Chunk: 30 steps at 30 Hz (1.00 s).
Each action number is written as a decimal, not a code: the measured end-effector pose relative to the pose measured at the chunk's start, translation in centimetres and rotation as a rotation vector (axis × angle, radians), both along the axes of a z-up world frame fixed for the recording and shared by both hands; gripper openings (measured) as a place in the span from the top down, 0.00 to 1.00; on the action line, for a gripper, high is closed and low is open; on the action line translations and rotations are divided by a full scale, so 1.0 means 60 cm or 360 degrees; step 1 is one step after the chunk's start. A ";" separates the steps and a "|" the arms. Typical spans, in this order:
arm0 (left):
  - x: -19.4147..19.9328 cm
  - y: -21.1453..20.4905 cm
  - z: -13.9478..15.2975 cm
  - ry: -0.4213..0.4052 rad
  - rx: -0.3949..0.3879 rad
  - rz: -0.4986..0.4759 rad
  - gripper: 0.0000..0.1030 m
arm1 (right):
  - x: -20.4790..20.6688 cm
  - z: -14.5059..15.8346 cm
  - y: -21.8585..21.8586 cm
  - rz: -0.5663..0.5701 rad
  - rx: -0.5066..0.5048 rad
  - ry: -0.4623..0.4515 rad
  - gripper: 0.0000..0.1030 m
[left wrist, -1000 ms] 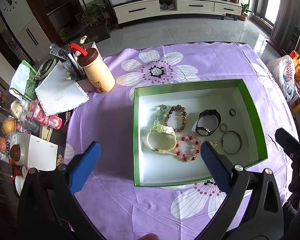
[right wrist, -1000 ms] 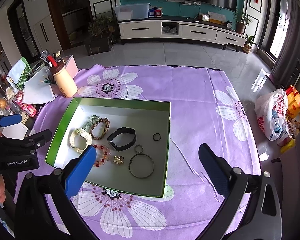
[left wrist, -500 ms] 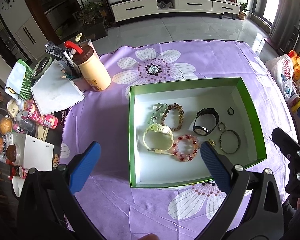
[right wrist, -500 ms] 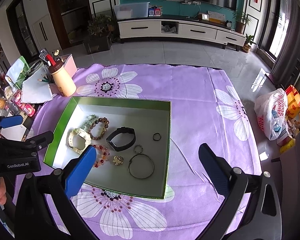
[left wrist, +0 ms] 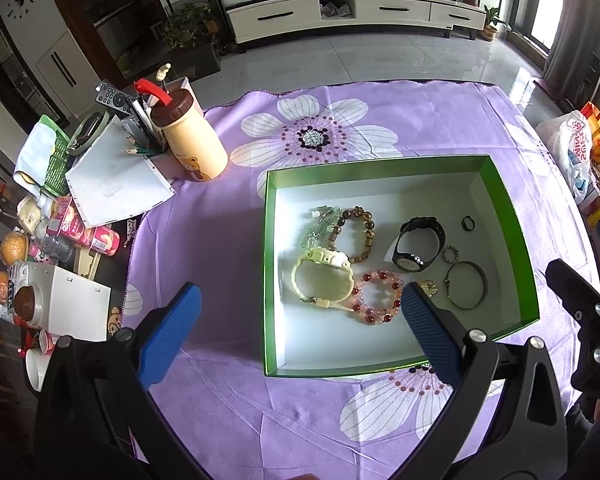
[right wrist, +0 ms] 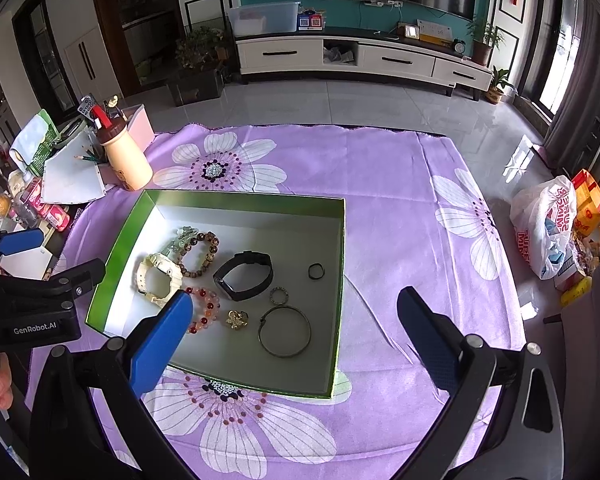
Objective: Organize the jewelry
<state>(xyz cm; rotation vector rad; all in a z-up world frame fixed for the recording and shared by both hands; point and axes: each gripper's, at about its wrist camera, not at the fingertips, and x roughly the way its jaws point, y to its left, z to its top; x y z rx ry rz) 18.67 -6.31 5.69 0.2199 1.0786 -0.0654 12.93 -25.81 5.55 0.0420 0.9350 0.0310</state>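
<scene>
jewelry sits loose on the white floor of the green box (left wrist: 516, 240), which rests on the purple flowered cloth (left wrist: 204, 240) in front of you. along the left side you have the cream watch (left wrist: 322, 278) with the brown bead bracelet (left wrist: 358, 236) just behind it and a pale green chain (left wrist: 320, 222) beside that bracelet; the red bead bracelet (left wrist: 378, 296) lies just beside the cream watch, nearer you. the black watch (left wrist: 418, 244) is in the middle, and toward the right wall are the small dark ring (left wrist: 468, 223), a little beaded ring (left wrist: 451, 254), the thin bangle (left wrist: 466, 285) and a gold brooch (right wrist: 237, 319) near the bangle. your left gripper (left wrist: 296, 320) hovers above the box's near left corner with its blue pads spread wide and nothing between them. your right gripper (right wrist: 294, 324) hangs over the near right part of the box, also spread wide and holding nothing. off to the left of the box a cream bottle (left wrist: 194, 144) with a brown cap stands upright on the cloth's edge.
</scene>
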 end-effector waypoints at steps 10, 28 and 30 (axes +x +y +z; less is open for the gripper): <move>0.006 -0.001 -0.004 0.0007 0.0017 0.0000 0.02 | 0.002 -0.001 0.000 0.0000 0.0001 0.0004 0.01; 0.009 -0.002 -0.002 0.0015 0.0019 0.0005 0.02 | 0.005 -0.004 0.003 0.0000 0.0003 0.0005 0.01; 0.007 -0.002 -0.001 0.0018 0.0018 0.0007 0.02 | 0.004 -0.003 0.003 0.0000 0.0004 0.0005 0.01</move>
